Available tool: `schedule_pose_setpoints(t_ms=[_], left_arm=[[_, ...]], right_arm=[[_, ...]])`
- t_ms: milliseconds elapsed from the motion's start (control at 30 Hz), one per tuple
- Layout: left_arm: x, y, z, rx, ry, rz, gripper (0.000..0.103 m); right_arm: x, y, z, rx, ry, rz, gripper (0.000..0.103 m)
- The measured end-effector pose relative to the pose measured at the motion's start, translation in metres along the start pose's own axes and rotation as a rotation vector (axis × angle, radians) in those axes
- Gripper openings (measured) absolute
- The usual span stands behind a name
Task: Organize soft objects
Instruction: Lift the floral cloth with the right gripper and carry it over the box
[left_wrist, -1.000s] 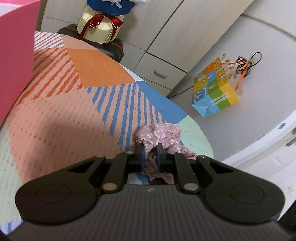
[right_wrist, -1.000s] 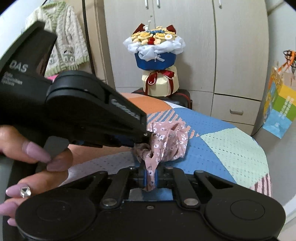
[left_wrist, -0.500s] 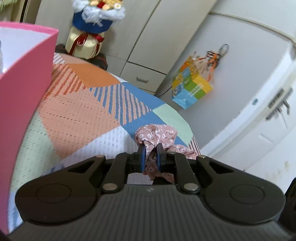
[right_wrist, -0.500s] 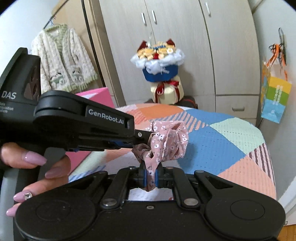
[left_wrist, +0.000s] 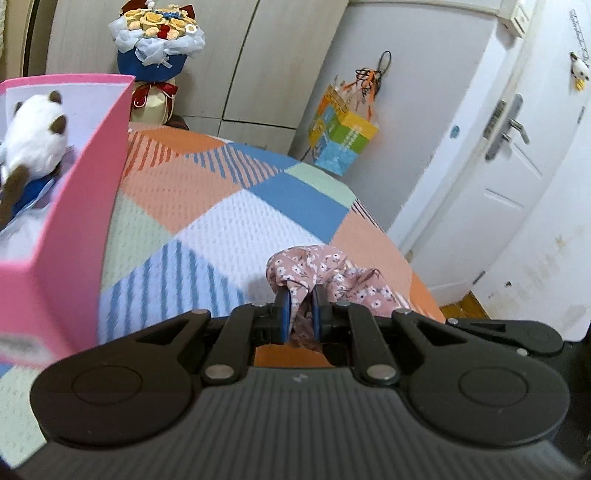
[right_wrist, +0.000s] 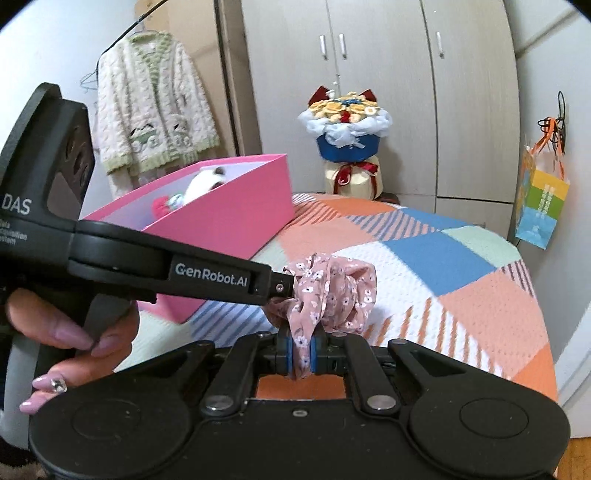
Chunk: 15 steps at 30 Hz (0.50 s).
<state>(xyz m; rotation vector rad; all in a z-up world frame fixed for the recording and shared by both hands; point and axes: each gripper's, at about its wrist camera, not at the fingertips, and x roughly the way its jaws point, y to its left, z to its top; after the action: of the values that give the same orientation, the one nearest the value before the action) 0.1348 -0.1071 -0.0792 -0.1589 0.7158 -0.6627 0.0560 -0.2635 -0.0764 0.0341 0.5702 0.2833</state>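
A pink floral cloth (left_wrist: 328, 273) (right_wrist: 332, 291) hangs bunched above the patchwork bedspread (left_wrist: 229, 221), held from two sides. My left gripper (left_wrist: 300, 308) is shut on one end of it; in the right wrist view that same left gripper (right_wrist: 286, 286) reaches in from the left and pinches the fabric. My right gripper (right_wrist: 300, 350) is shut on a lower fold. An open pink box (left_wrist: 74, 206) (right_wrist: 229, 214) stands on the bed to the left, with a white and brown plush toy (left_wrist: 33, 136) inside.
A flower bouquet (right_wrist: 345, 144) stands by the wardrobe at the bed's far end. A colourful paper bag (left_wrist: 341, 140) hangs on the wall at right, beside a white door (left_wrist: 509, 177). A knitted cardigan (right_wrist: 151, 107) hangs behind the box. A person's hand (right_wrist: 70, 339) grips the left tool.
Both grippers, still shut on the floral cloth, have travelled together across the bed. The pink box has come into fuller view with the plush toy showing, and the door now appears.
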Motion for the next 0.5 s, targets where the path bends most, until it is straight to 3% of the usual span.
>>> schedule_pose_setpoints(t_ms=[300,500], left_arm=[[-0.05,0.018,-0.025,0.006,0.096,-0.063,0.011],[-0.093,0.026,-0.03,0.031,0.096,-0.076,0.011]], right_arm=[[-0.025,0.04,-0.006,-0.008,0.102,0.081,0.011],[-0.037,0.069,0.002,-0.021,0.155,0.159,0.011]])
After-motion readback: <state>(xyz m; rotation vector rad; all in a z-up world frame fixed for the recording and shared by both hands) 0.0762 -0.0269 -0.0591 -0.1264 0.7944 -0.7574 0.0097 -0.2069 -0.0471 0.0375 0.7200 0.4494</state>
